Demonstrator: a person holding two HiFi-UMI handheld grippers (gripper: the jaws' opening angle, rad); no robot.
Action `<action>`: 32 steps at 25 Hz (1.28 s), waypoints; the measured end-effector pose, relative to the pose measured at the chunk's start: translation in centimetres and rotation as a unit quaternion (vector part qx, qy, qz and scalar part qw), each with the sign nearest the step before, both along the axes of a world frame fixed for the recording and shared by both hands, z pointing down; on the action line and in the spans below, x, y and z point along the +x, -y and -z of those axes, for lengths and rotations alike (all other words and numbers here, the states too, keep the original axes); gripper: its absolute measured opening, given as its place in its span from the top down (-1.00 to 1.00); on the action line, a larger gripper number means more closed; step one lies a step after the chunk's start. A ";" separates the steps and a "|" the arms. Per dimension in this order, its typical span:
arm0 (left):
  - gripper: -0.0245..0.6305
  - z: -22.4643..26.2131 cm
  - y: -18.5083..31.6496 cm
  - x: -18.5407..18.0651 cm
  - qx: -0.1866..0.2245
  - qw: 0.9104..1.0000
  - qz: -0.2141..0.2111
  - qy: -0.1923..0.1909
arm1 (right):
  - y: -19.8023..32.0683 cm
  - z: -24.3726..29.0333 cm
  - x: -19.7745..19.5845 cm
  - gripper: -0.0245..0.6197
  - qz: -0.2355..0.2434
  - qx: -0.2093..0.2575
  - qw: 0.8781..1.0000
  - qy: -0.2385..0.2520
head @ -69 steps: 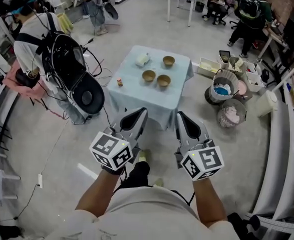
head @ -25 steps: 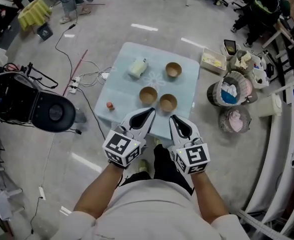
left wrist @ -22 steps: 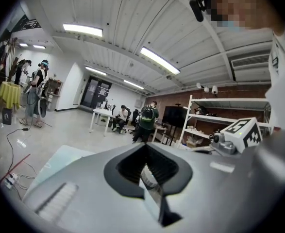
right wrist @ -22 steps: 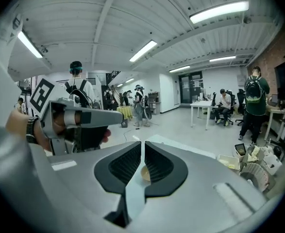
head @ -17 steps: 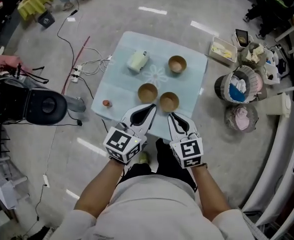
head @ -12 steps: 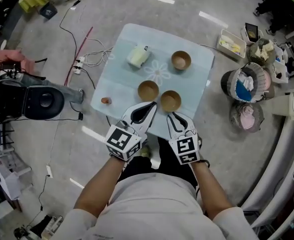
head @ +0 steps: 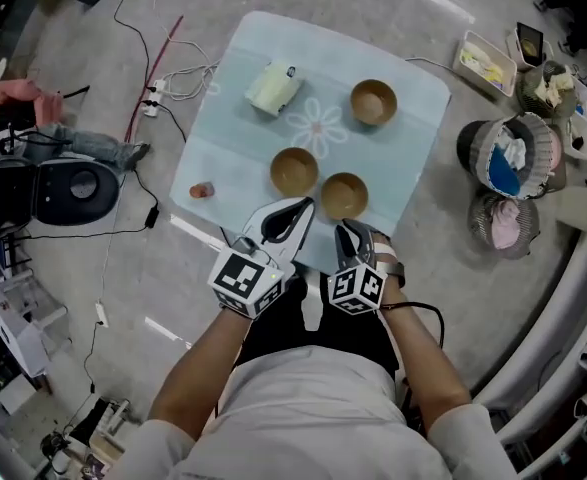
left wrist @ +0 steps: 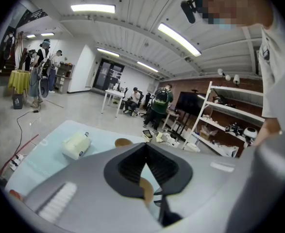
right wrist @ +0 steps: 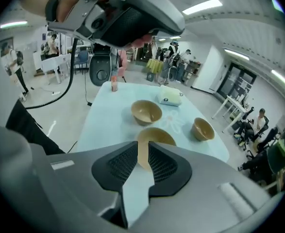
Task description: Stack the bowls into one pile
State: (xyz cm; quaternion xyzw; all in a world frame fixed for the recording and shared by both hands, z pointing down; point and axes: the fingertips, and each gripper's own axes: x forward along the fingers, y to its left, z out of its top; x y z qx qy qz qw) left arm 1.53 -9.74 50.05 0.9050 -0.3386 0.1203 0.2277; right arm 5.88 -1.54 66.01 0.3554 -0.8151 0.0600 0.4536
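Note:
Three brown bowls stand apart on a pale blue table (head: pixel 223 118): a far bowl (head: pixel 374 101), a middle bowl (head: pixel 294 171) and a near bowl (head: pixel 344 194). My left gripper (head: pixel 301 208) hovers at the table's near edge, just short of the middle bowl, jaws together and holding nothing. My right gripper (head: pixel 345 228) hangs just short of the near bowl, jaws almost touching, also holding nothing. In the right gripper view the near bowl (right wrist: pixel 157 135) lies straight ahead of that gripper (right wrist: pixel 143 147). The left gripper view shows its gripper (left wrist: pixel 144 147) shut, with a bowl (left wrist: pixel 124 142) beyond it.
A pale cream box (head: pixel 273 86) lies at the table's far left and a small red item (head: pixel 202 190) near its left edge. On the floor are buckets (head: pixel 511 158) to the right, a black device (head: pixel 63 190) to the left, and cables (head: pixel 163 88).
The view has closed in over the table. Both grippers have come forward to its near edge, close to the two nearer bowls. The bowls have not moved.

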 end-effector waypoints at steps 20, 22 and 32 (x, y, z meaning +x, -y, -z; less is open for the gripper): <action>0.91 -7.0 0.3 1.0 -0.050 0.999 -0.015 0.010 | -0.2 -6.2 -0.7 0.71 0.103 0.003 0.988 -0.111; 0.91 -7.3 0.2 0.9 -0.053 0.998 -0.015 0.012 | -0.2 -6.5 -0.8 0.71 0.110 0.004 0.987 -0.116; 0.91 -8.4 -0.1 1.4 -0.060 0.998 -0.020 0.018 | 0.7 -6.5 -0.1 0.85 0.119 0.023 0.983 -0.142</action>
